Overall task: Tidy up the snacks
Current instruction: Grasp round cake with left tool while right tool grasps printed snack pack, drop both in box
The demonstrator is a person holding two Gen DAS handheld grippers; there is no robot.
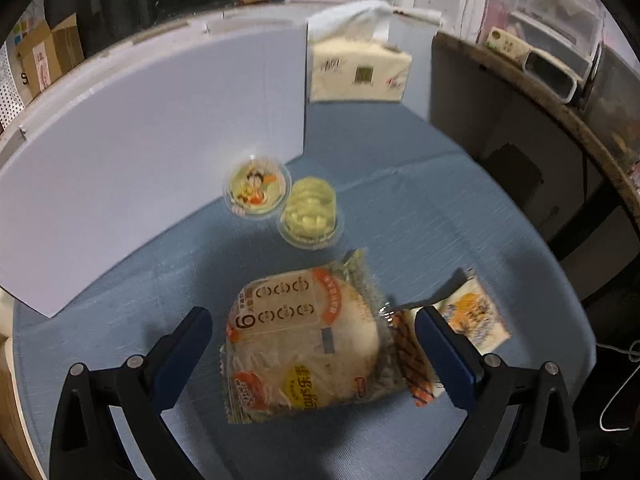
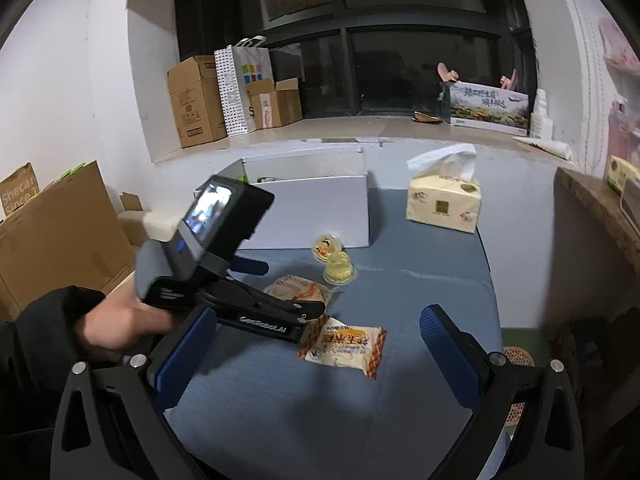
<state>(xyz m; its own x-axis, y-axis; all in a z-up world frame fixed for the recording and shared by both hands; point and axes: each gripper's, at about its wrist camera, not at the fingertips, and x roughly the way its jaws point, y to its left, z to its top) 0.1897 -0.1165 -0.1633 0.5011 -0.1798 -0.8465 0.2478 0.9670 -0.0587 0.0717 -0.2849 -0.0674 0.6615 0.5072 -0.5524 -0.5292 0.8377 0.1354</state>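
A large round flatbread pack (image 1: 304,340) lies on the blue table between the fingers of my open left gripper (image 1: 312,344); the pack also shows in the right wrist view (image 2: 298,289). A small orange-edged snack packet (image 2: 344,346) lies to its right, seen in the left wrist view (image 1: 472,312). Two jelly cups, one tipped with a cartoon lid (image 1: 256,188) and one upright (image 1: 310,216), sit beyond, beside the white box (image 2: 312,208). My right gripper (image 2: 316,364) is open and empty, above the table short of the small packet.
A tissue pack (image 2: 444,200) stands at the table's back right. A dark wooden shelf (image 1: 560,120) runs along the right. Cardboard boxes (image 2: 52,232) stand left of the table and on the window sill (image 2: 200,100).
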